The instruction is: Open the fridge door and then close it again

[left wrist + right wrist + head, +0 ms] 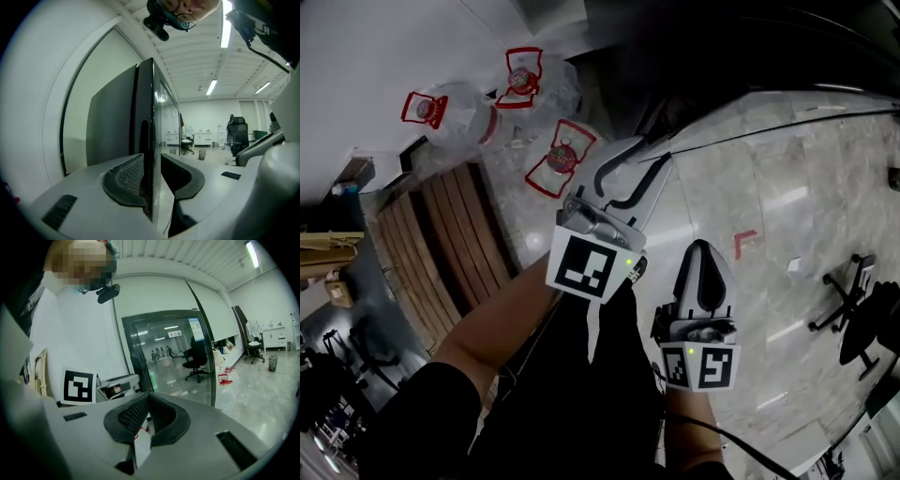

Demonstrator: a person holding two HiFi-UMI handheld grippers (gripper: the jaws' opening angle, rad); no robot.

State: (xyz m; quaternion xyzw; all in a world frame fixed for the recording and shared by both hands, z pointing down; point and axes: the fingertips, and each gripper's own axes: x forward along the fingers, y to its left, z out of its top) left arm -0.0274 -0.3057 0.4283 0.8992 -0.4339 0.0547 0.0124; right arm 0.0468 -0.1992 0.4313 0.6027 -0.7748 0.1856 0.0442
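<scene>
The black glass fridge door (146,117) runs upright between the jaws of my left gripper (152,171), which is shut on the door's edge; its meshed pads (127,174) sit on either side. In the right gripper view the glass door (173,357) reflects the room, and the left gripper's marker cube (78,385) is beside its left edge. From the head view, my left gripper (633,173) reaches up toward the dark fridge (722,56). My right gripper (705,251) hangs lower right over the floor. My right gripper (150,401) is shut with nothing in it.
Large water bottles with red handles (520,80) lie on the floor at upper left beside a slatted wooden pallet (450,234). An office chair (858,309) stands at right, near a red floor mark (745,239). Another chair (236,133) is beyond the door.
</scene>
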